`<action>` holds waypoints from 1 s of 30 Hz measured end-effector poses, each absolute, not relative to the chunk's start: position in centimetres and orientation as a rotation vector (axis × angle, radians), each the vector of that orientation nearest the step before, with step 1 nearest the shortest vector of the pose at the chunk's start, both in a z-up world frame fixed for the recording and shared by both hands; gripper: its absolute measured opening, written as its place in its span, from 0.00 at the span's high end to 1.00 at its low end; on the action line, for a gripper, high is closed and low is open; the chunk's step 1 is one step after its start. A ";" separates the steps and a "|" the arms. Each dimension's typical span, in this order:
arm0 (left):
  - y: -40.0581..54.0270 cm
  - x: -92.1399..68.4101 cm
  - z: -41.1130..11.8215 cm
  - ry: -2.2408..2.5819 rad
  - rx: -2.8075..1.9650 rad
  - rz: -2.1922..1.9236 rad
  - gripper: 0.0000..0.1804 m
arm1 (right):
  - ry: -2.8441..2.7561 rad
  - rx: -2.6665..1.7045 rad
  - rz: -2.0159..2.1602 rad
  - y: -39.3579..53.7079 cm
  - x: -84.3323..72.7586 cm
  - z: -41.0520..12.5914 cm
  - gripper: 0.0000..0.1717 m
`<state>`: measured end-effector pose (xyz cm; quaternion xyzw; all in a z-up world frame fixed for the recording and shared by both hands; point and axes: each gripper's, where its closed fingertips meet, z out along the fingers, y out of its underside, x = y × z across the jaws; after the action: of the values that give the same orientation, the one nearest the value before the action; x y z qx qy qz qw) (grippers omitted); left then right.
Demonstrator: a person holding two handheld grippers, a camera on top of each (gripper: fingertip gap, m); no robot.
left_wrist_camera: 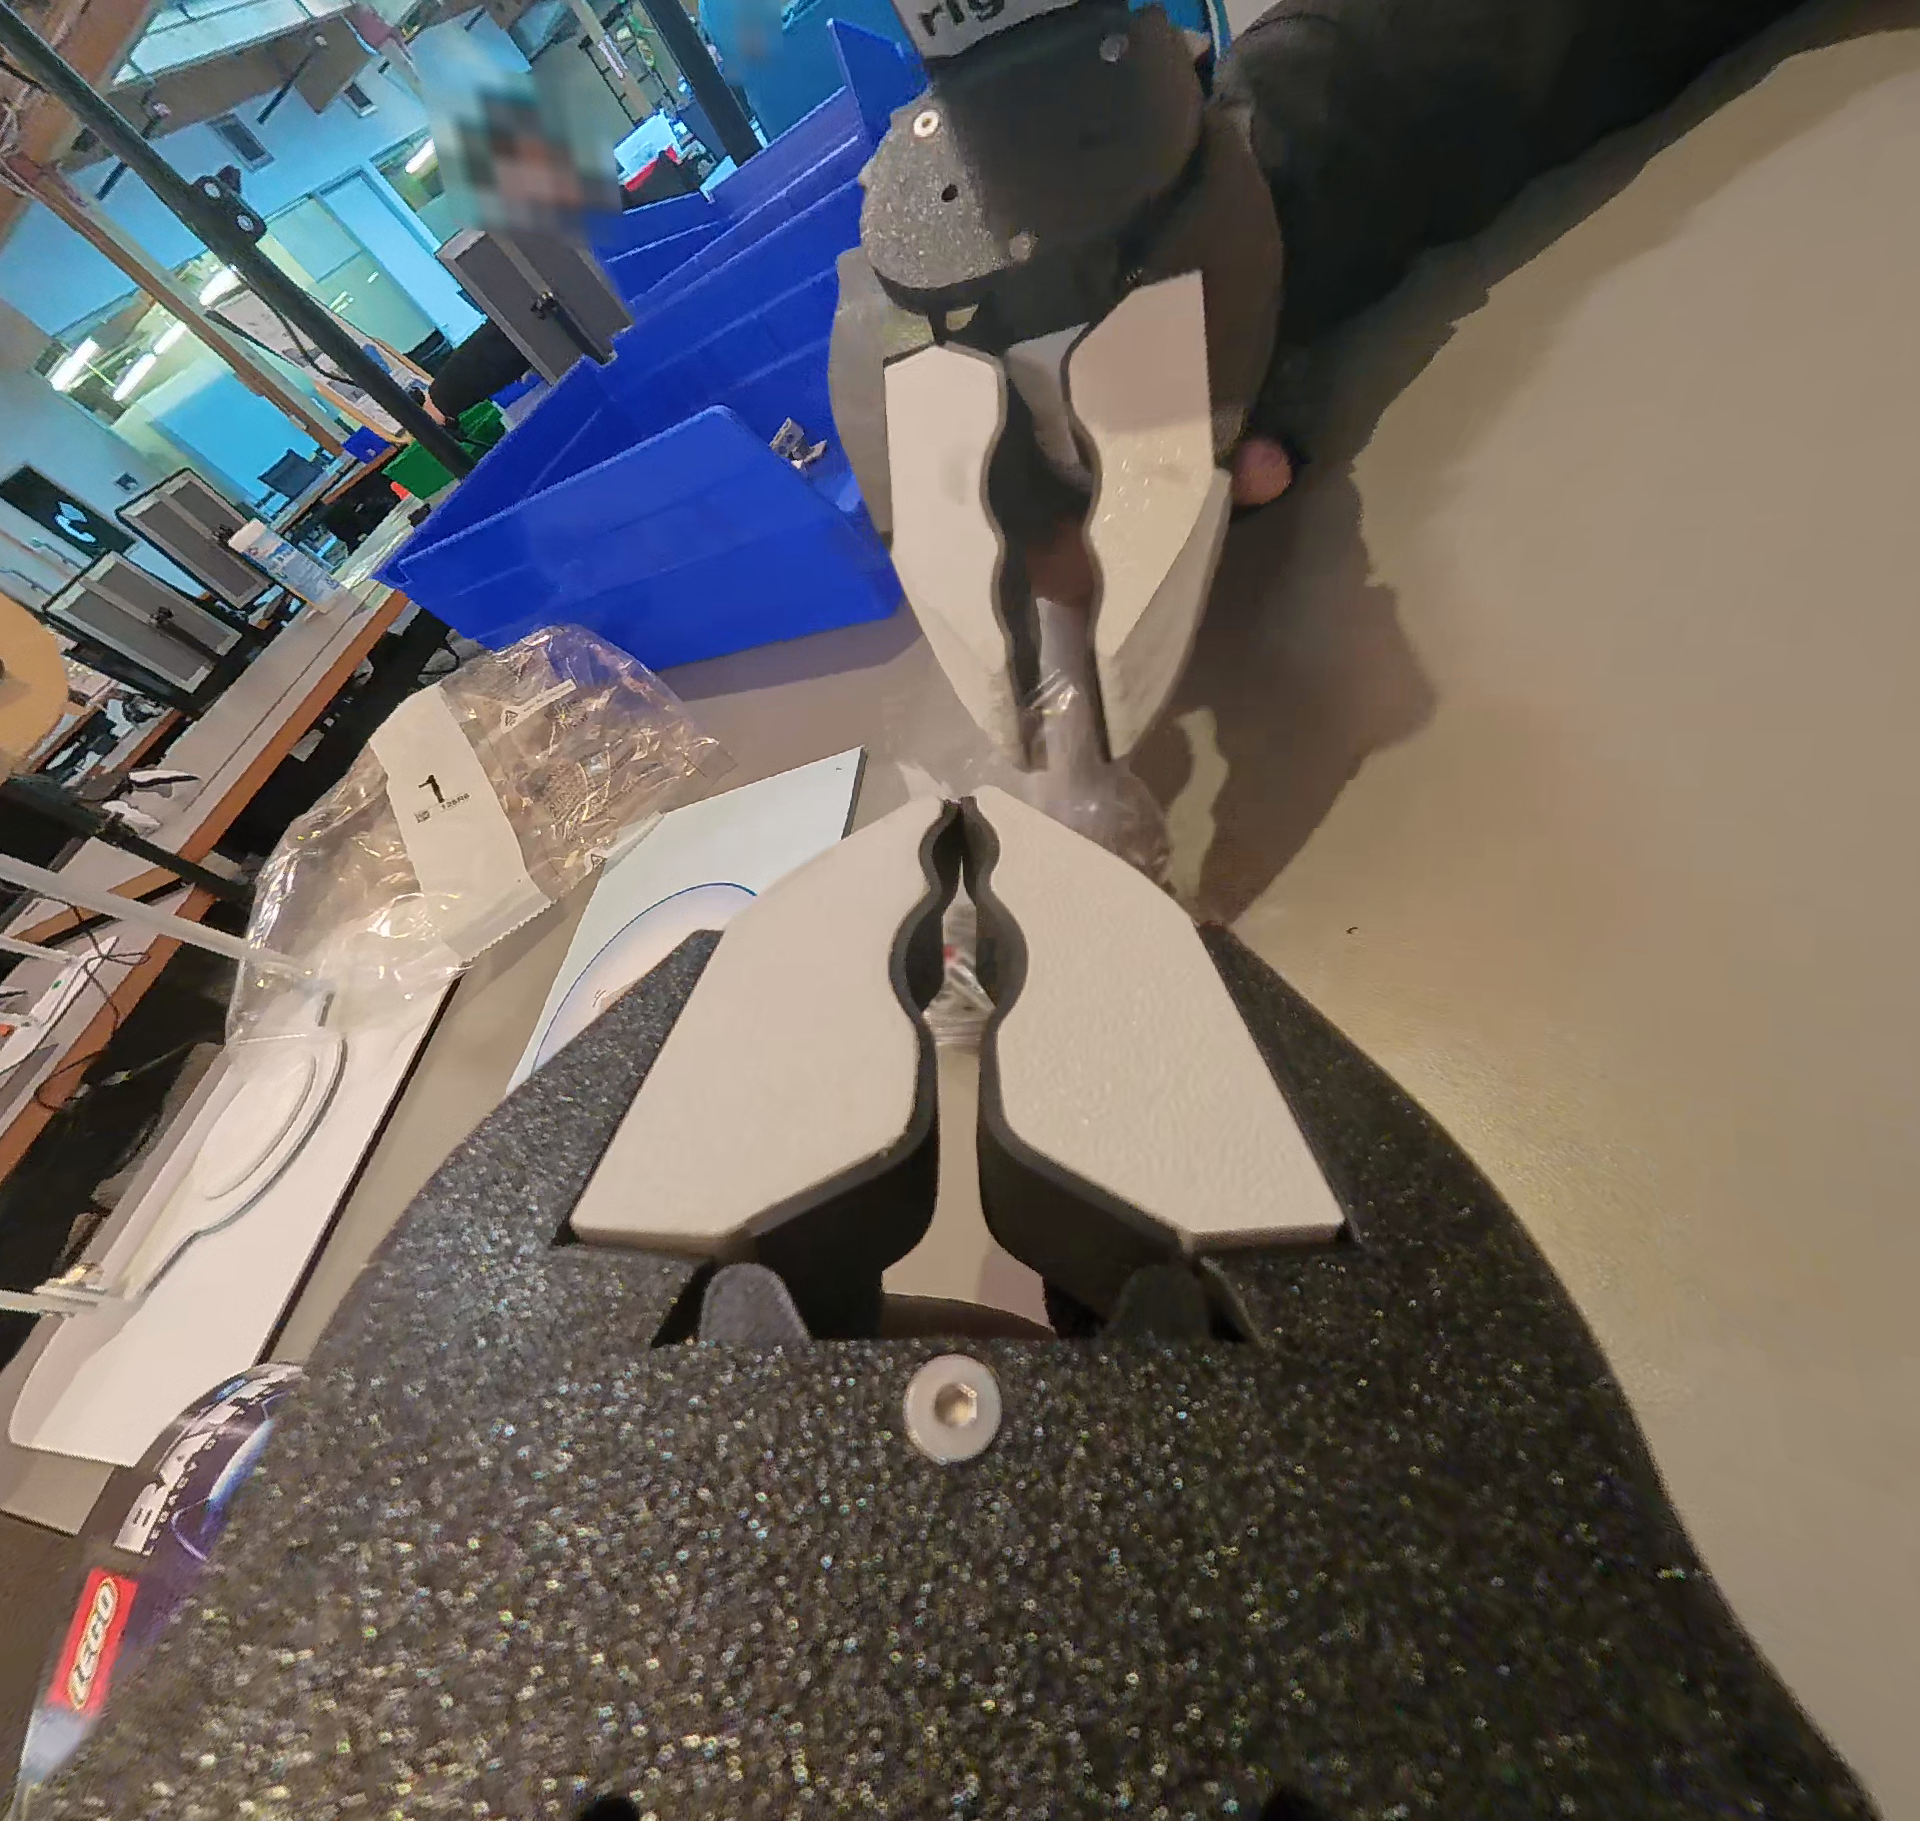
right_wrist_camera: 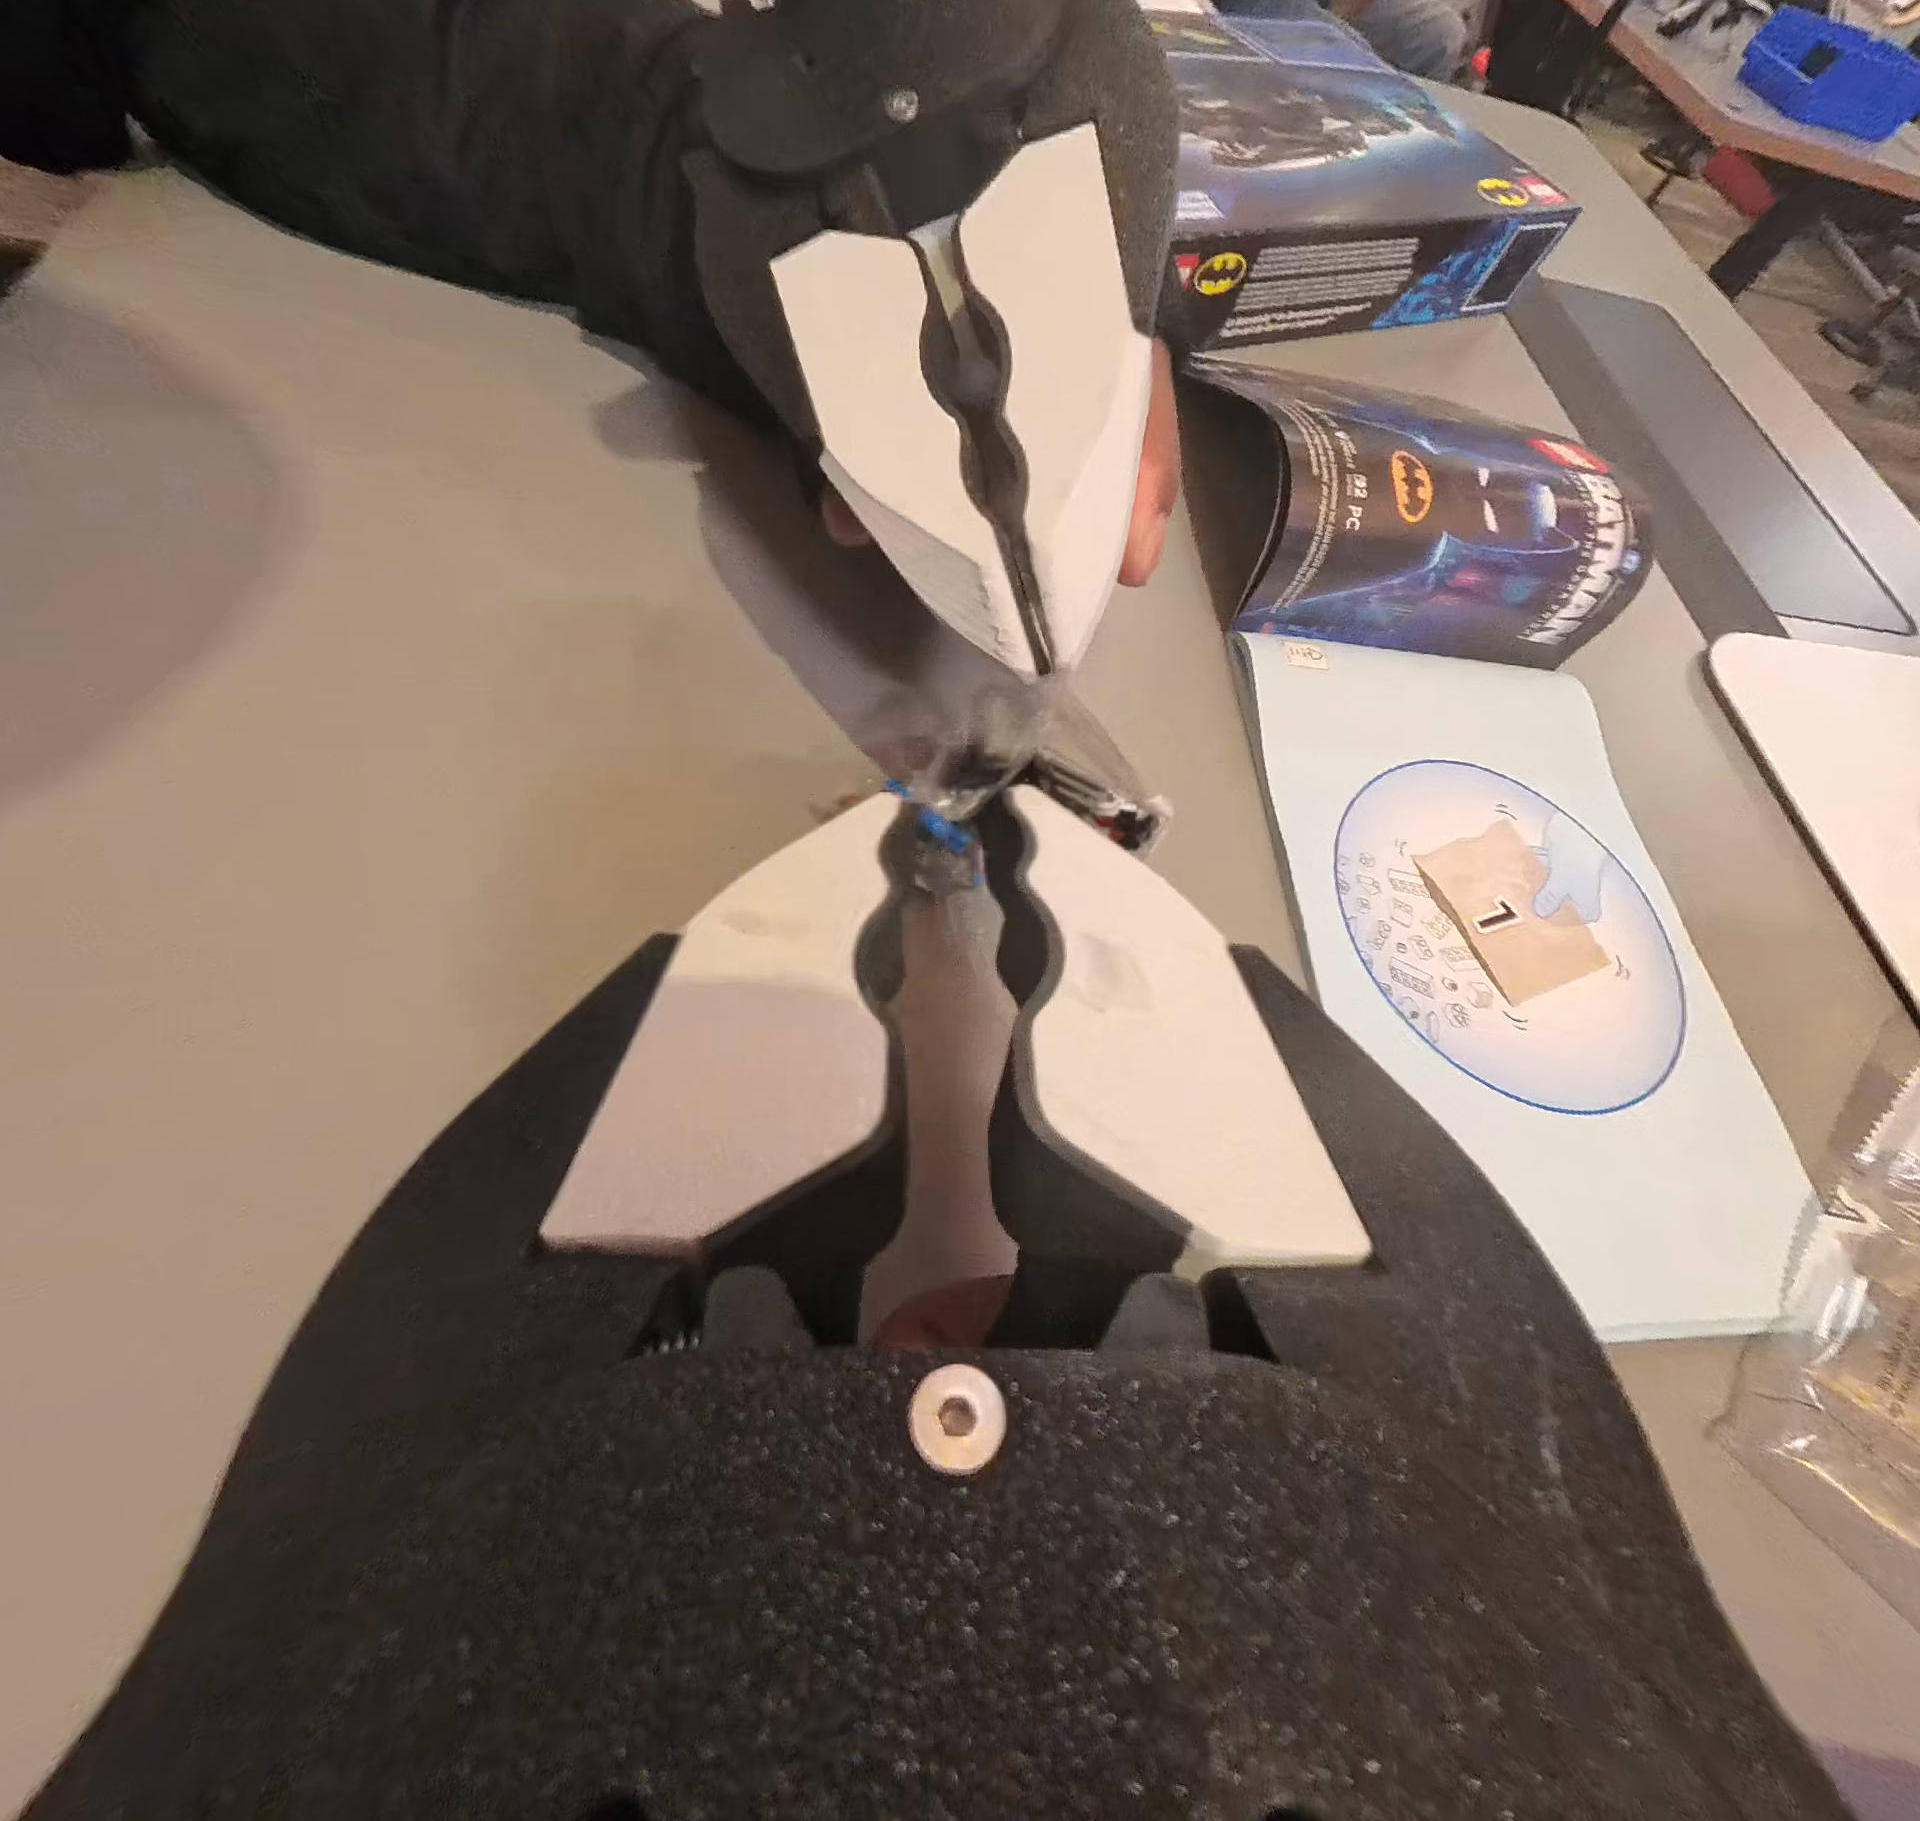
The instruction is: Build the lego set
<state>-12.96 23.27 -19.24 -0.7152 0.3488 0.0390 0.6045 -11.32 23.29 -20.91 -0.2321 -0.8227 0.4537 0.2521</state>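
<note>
Both grippers pinch one small clear bag [right_wrist_camera: 971, 753] over the table [right_wrist_camera: 364, 628]: left gripper [right_wrist_camera: 1044, 665] fully closed on its top, right gripper [right_wrist_camera: 951, 821] narrowly parted around the opposite end, stretching it.

Right wrist view: the left gripper [right_wrist_camera: 1044, 670] descends from the upper centre of the frame; the right gripper [right_wrist_camera: 951, 821] rises from the bottom centre. A small plastic bag [right_wrist_camera: 997, 753] lies between their tips, above the table [right_wrist_camera: 312, 732]. At right, an open booklet [right_wrist_camera: 1507, 940] lies on the table; behind it, in the upper right, stands a box [right_wrist_camera: 1351, 213]. Left wrist view: bins [left_wrist_camera: 644, 545] stand on the table in the upper centre of the frame, and a crumpled bag [left_wrist_camera: 416, 815] lies before them at centre left.
</note>
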 end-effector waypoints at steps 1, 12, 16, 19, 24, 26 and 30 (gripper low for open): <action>23.3 -13.0 -19.2 0.796 -1.659 0.084 1.00 | -2.233 -0.627 1.216 23.3 -11.4 -20.9 0.96; 23.4 -14.1 -17.4 0.612 -1.646 -0.050 0.78 | -2.091 -0.639 1.240 25.6 -11.5 -17.7 1.00; 23.4 -13.7 -16.8 0.593 -1.613 -0.059 0.70 | -2.038 -0.681 1.210 27.2 -11.4 -16.4 1.00; 23.8 -13.1 -17.2 0.641 -1.595 0.069 0.68 | -1.988 -0.715 1.200 28.3 -11.2 -15.2 1.00; 25.9 -13.0 -17.2 0.604 -1.569 0.300 0.68 | -1.896 -0.789 1.177 29.5 -11.1 -13.3 1.00; 26.9 -12.6 -16.8 0.561 -1.551 0.318 0.68 | -1.858 -0.815 1.161 29.7 -11.1 -12.5 1.00; 28.9 -12.3 -15.9 0.473 -1.514 0.370 0.68 | -1.791 -0.857 1.146 30.1 -11.1 -11.3 1.00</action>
<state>-12.34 28.90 -15.92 -0.6760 0.2112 0.1650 0.6865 -11.08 30.12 -11.25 -0.3405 -0.7118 0.4557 0.4120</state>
